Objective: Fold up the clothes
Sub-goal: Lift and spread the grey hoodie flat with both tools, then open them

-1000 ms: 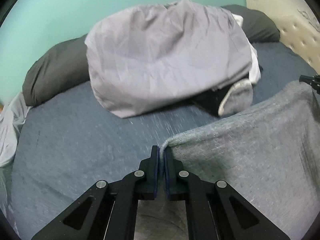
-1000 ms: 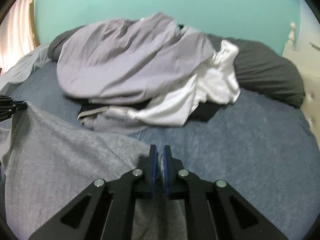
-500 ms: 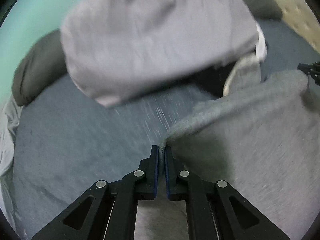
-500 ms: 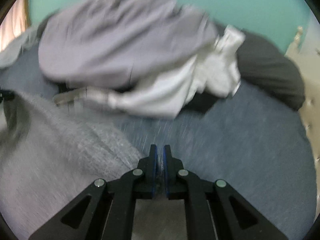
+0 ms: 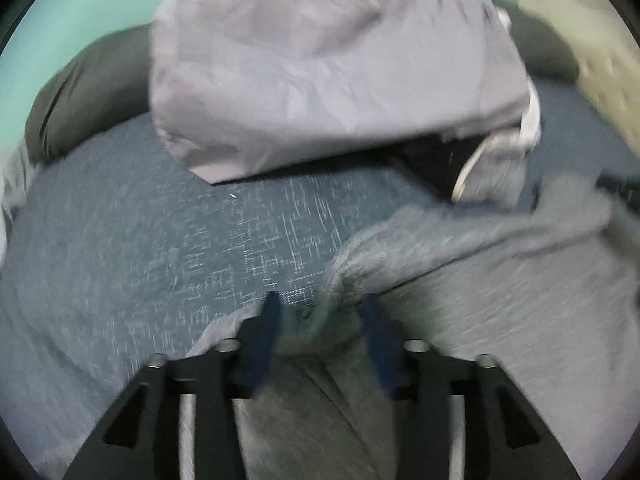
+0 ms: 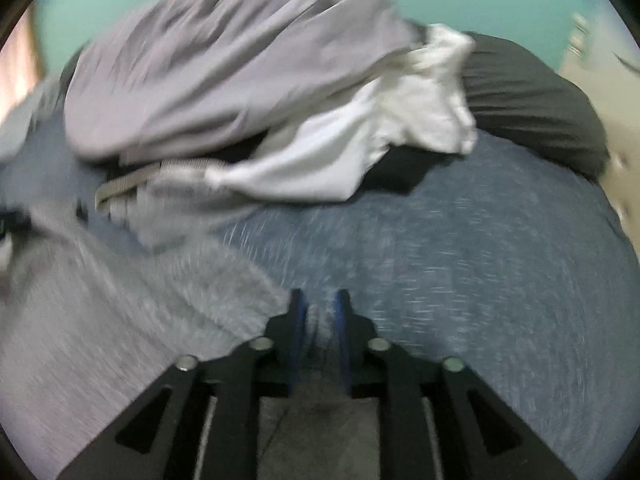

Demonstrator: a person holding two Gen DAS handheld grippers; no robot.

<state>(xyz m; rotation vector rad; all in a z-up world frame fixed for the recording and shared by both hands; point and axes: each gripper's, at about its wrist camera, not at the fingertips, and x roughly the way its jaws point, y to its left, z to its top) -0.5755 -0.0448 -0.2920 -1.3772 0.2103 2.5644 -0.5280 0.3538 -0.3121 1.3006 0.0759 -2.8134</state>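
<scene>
clearly the step in hand is letting go of the grey garment after laying its folded edge on the blue bedspread. the left gripper has its jaws opening, already well apart, with a bunched corner of the garment loose between them and not pinched. the right gripper has its jaws opening too, only a narrow gap so far; blur hides whether cloth is in that gap, though grey fabric lies just beneath it. the garment spreads across the bedspread between the 2 grippers, near the front of the bed, with an unsorted pile of lilac, white and dark clothes well behind it. to do this well, both corners should probably drop at the same moment so the edge lands straight. each gripper would best lift away upward, jaws fully clear, so no pad drags the corner and spoils the fold. the bunched left corner may need smoothing afterwards.
</scene>
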